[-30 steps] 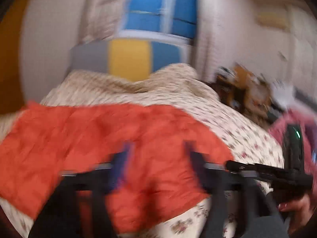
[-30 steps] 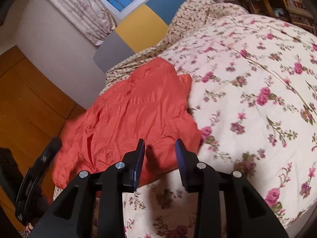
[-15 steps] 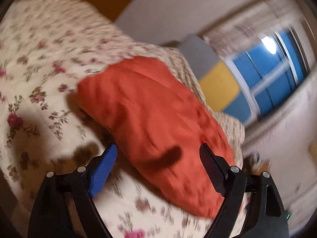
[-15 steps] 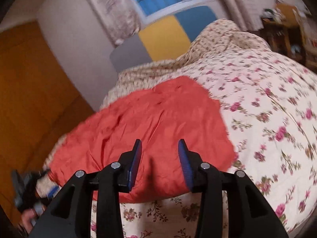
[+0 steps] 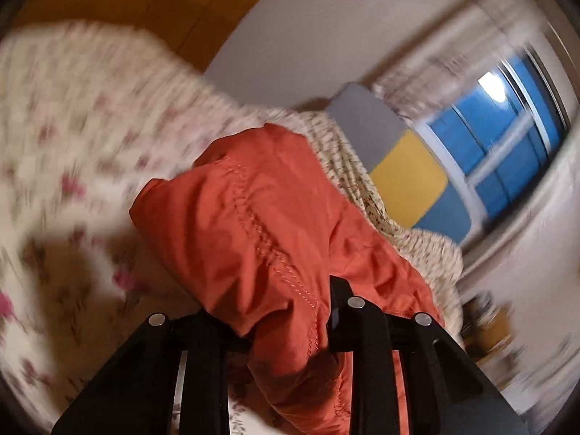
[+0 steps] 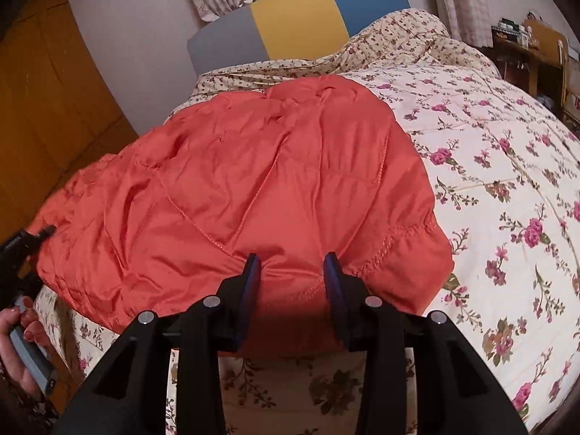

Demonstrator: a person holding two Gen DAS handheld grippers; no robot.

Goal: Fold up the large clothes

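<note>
Two grippers: left [image 5: 290, 311] grips orange jacket [image 6: 253, 188] | right [image 6: 291, 279] open around hem | floral bedspread [image 6: 507, 166] underneath

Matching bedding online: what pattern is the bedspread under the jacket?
Cream quilted bedspread with pink roses; clearest in the right wrist view.

Bed [image 6: 507, 137] with floral quilt, crumpled orange padded garment [image 6: 253, 181] spread across its left half
</note>
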